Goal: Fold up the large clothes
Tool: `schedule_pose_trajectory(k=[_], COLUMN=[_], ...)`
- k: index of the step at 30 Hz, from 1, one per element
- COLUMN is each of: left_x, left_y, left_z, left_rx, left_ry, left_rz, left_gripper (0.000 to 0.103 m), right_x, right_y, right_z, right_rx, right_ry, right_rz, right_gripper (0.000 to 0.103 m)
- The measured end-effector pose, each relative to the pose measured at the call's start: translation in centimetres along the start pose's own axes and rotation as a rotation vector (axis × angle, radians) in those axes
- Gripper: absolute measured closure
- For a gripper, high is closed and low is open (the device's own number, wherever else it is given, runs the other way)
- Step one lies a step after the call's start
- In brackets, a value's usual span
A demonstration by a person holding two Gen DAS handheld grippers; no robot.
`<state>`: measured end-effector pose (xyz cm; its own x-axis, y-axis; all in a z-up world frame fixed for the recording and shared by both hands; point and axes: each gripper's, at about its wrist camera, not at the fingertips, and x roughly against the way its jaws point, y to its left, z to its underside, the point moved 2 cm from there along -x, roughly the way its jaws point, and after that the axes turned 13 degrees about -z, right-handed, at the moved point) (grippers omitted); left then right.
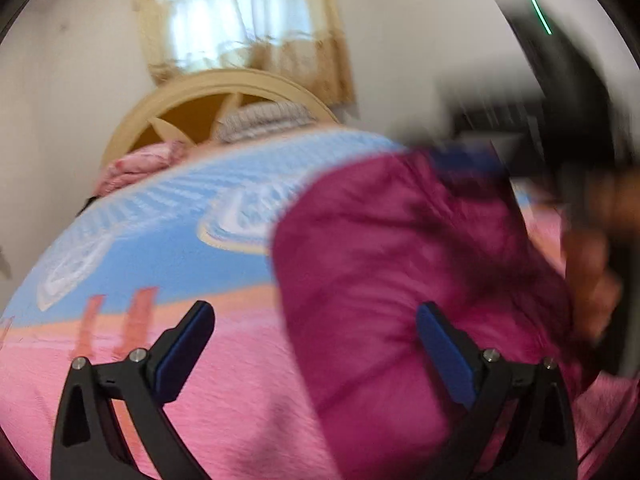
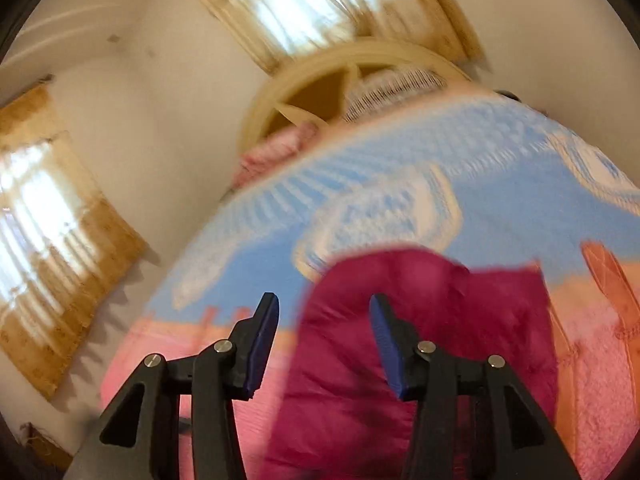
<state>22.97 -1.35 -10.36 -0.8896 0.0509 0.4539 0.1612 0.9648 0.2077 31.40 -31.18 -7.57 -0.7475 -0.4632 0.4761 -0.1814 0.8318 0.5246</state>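
In the left wrist view, your left gripper (image 1: 316,340) sits at the bottom of the frame with its blue-padded fingers (image 1: 186,350) spread wide and nothing between them. Under its left finger lies the pink part of the bedspread (image 1: 224,400), which turns blue with white patterns toward the upper left. At the top left of centre a cream headboard (image 1: 180,96) stands under a curtained window (image 1: 240,20), with a pink pillow (image 1: 140,164) at its foot. Right of centre, the magenta garment (image 1: 400,260) lies bunched on the bed, reaching down past the right finger. At the far right edge you can make out your other hand on the right gripper's black body (image 1: 568,128) (heavily blurred).

In the right wrist view, a second curtained window (image 2: 44,240) fills the left edge. Your right gripper (image 2: 324,344) is at bottom centre, fingers (image 2: 262,344) apart and holding nothing. The magenta garment (image 2: 440,340) lies just beyond them on the bedspread (image 2: 500,220), from centre toward the lower right, with the headboard (image 2: 320,80) above.
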Motion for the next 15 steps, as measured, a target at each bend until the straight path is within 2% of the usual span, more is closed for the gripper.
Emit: schedule_pose_trajectory(k=[2, 4, 7, 8, 11, 13, 15], left_x=[-0.4, -1.7, -3.8, -4.9, -8.5, -10.1, -10.5], left_y=[1.1, 0.8, -2.0, -3.0, -5.1, -5.4, -4.8], left_z=[-2.1, -3.7, -5.8, -6.1, -5.1, -3.3, -1.9], left_rx=[0.094, 0.147, 0.148, 0.130, 0.078, 0.083, 0.129], left_ry=[0.021, 0.059, 0.102, 0.124, 0.195, 0.265, 0.292], left_rz=[-0.008, 0.017, 0.001, -0.032, -0.124, -0.123, -0.101], left_gripper=[0.000, 0.000, 0.000, 0.000, 0.000, 0.000, 0.000], right_x=[0.3, 0.6, 1.0, 1.0, 1.1, 0.3, -0.4], right_y=[-2.5, -4.0, -5.1, -5.4, -6.3, -7.0, -7.4], right_z=[0.9, 1.5, 2.0, 2.1, 3.0, 3.8, 4.6], right_rx=[-0.051, -0.091, -0.089, -0.093, -0.118, -0.124, -0.127], right_ry=[-0.012, -0.015, -0.019, -0.019, -0.013, -0.002, -0.001], right_rz=[0.015, 0.017, 0.044, 0.052, 0.065, 0.064, 0.049], right_gripper=[0.059, 0.073, 0.079, 0.079, 0.079, 0.079, 0.079])
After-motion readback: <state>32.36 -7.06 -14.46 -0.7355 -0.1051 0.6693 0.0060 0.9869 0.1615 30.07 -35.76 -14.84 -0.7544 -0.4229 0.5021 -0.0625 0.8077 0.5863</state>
